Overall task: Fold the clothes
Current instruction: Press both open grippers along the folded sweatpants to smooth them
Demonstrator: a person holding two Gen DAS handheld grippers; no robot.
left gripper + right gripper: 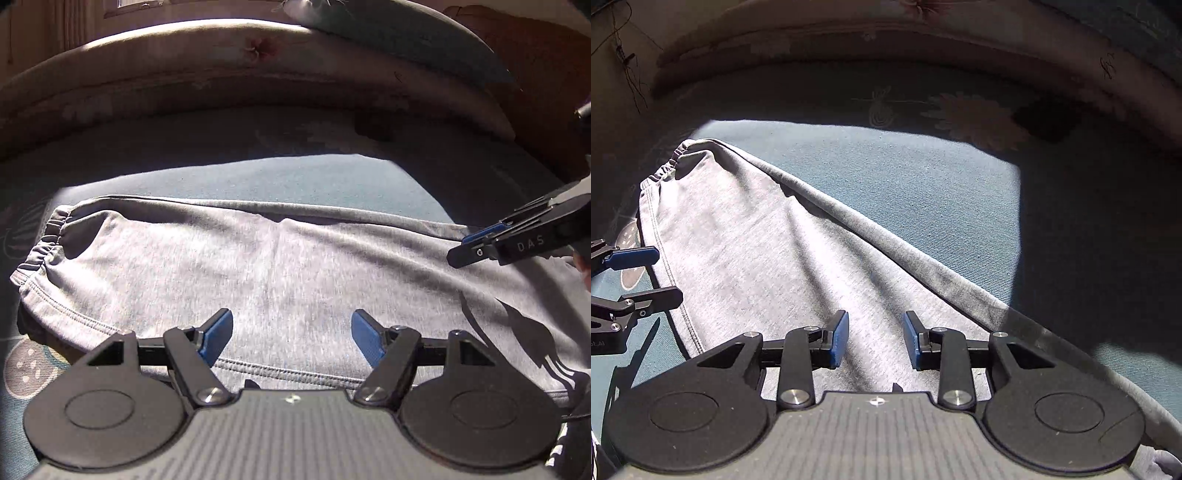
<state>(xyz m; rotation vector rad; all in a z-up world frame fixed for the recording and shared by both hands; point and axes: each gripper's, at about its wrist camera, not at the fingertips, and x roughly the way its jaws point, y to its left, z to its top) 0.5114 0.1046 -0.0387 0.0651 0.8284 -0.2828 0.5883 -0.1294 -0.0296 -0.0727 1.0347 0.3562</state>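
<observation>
A grey garment [280, 266] with an elastic waistband [40, 243] at its left end lies flat on a teal bed sheet [295, 177]. My left gripper [291, 332] is open just above the garment's stitched near edge, holding nothing. My right gripper [874, 332] is open over the cloth further right, holding nothing. The right gripper shows in the left wrist view [476, 247] at the right, low over the garment. The left gripper shows in the right wrist view [661, 277] at the left edge. The garment [775, 258] runs diagonally in the right wrist view.
A pink floral quilt roll [221, 74] lies along the far side of the bed. A patterned pillow or cover [406, 33] sits behind it. Sunlight lights a patch of sheet [905, 184]; the rest is in shadow.
</observation>
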